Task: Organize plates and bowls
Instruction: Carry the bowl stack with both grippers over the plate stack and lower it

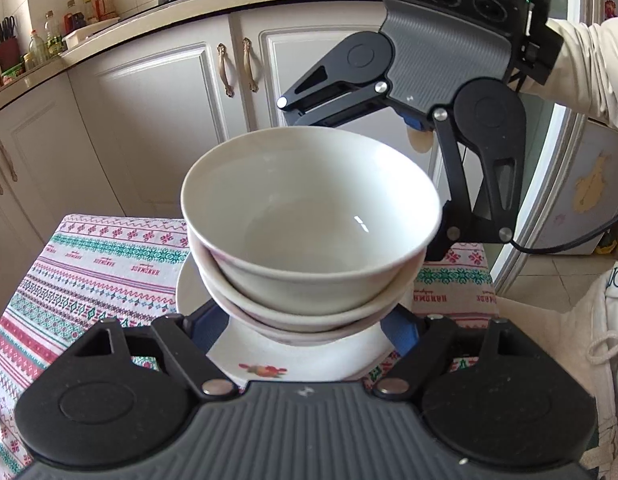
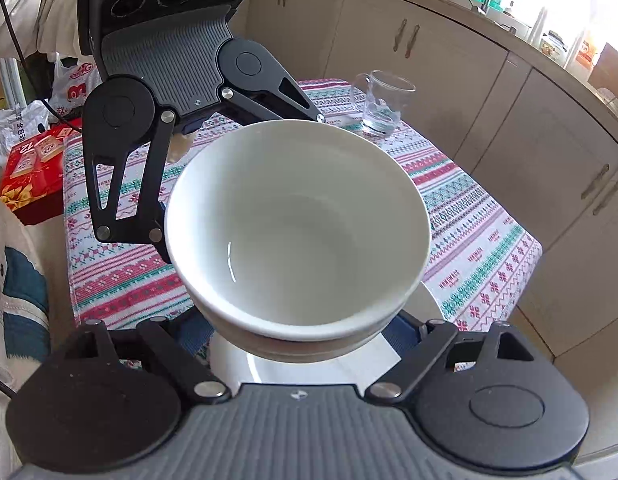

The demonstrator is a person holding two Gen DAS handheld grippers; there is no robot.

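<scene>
A stack of white bowls (image 1: 309,220) stands on a white plate (image 1: 277,356) with a flower print, on the patterned tablecloth (image 1: 89,272). The stack also shows in the right wrist view (image 2: 297,220), on the plate (image 2: 309,364). My left gripper (image 1: 307,328) is wide open, its blue-padded fingers on either side of the stack's base. My right gripper (image 2: 297,332) is also wide open around the base from the opposite side. Each gripper shows in the other's view, the right (image 1: 429,80) and the left (image 2: 169,80). Neither visibly presses the bowls.
A glass mug (image 2: 383,102) stands on the table's far corner. White kitchen cabinets (image 1: 169,100) and a counter with bottles (image 1: 41,44) lie beyond. A red box (image 2: 33,172) and bags sit beside the table. A fridge door (image 1: 589,180) is at the right.
</scene>
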